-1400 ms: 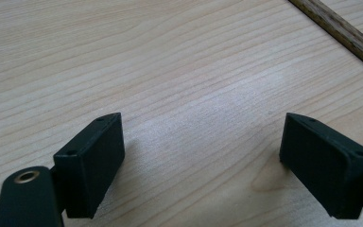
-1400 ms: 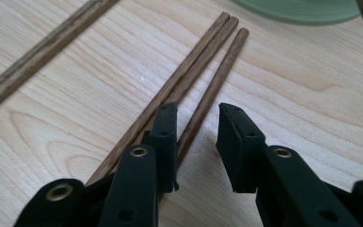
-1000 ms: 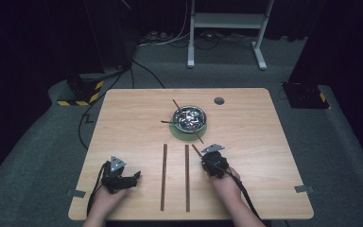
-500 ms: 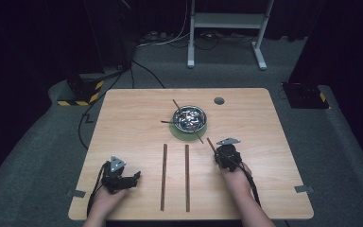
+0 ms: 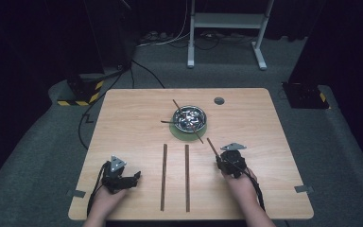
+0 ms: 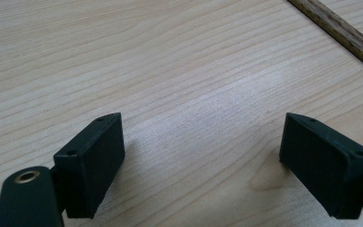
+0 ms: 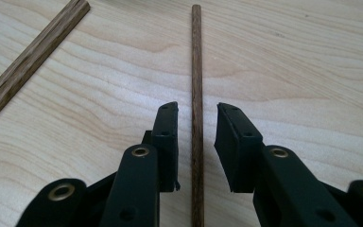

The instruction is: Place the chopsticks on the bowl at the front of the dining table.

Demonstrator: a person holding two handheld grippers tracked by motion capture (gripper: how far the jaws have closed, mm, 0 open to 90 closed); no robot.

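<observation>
A thin round wooden dowel lies flat on the table between the jaws of my right gripper. Those jaws have just been opening, and a small gap shows on each side of the dowel, so the pads do not press it. In the high view the dowel points from the right gripper toward a metal bowl. My left gripper rests low over bare wood, wide open with nothing between its jaws; in the high view the left gripper sits near the front left.
Two long flat wooden strips lie side by side between the grippers. One strip shows left of the right gripper, another strip beyond the left one. Thin sticks poke out of the bowl, which stands on a green disc. A small dark round spot sits behind it.
My right hand has shifted to the right with the dowel, and its jaws now stand apart from it. The left hand has stayed put.
</observation>
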